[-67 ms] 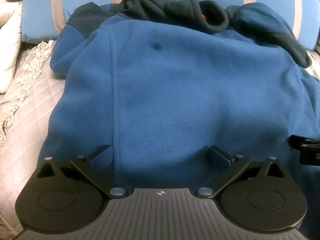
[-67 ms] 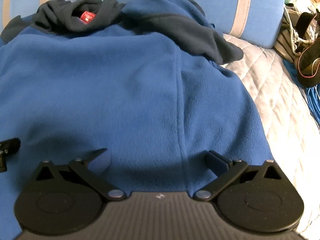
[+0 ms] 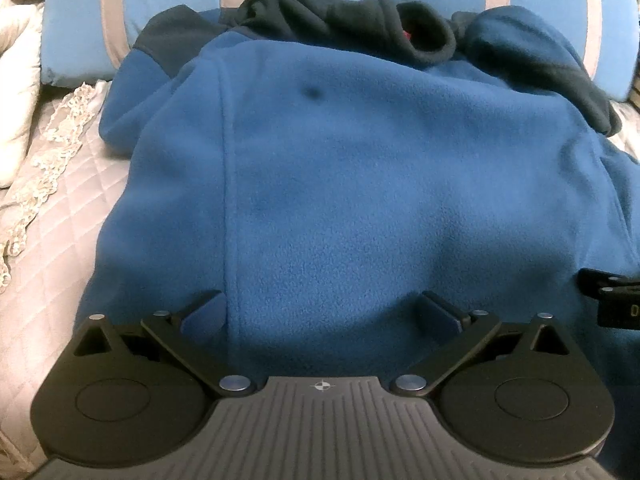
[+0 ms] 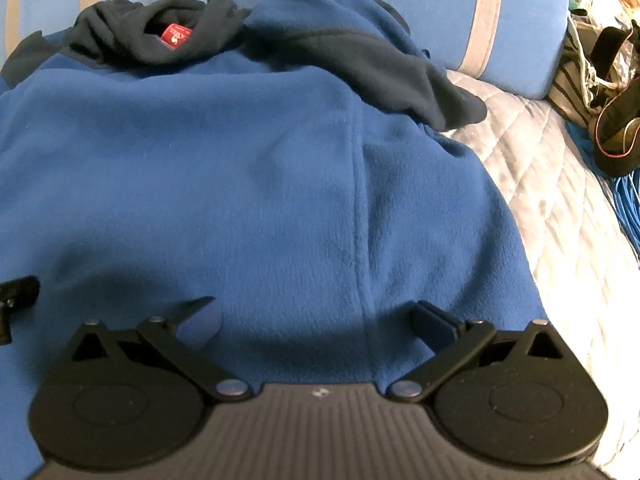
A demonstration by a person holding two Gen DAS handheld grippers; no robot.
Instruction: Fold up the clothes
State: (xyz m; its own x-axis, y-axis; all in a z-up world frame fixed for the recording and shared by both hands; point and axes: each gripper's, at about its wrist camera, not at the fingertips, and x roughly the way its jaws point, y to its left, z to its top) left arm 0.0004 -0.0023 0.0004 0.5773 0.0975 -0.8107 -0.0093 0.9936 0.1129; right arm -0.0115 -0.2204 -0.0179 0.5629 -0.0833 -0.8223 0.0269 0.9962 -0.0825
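A blue fleece jacket [image 3: 360, 184] lies spread on a quilted bedspread [image 4: 560, 200], its dark collar [image 4: 160, 36] toward striped blue pillows [image 3: 168, 4]. Left gripper [image 3: 320, 314] and right gripper [image 4: 316, 320] both hang spread wide over the hem, grasping nothing; clutter [image 4: 600, 92] at the bedside is hard to identify

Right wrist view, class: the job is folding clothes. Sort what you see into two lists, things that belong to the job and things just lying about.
Belongs to the job:
- blue fleece jacket with dark collar
- right gripper, open
- left gripper, open

Just lying about:
- blue striped pillows
- quilted bedcover
- black strap
- blue cable
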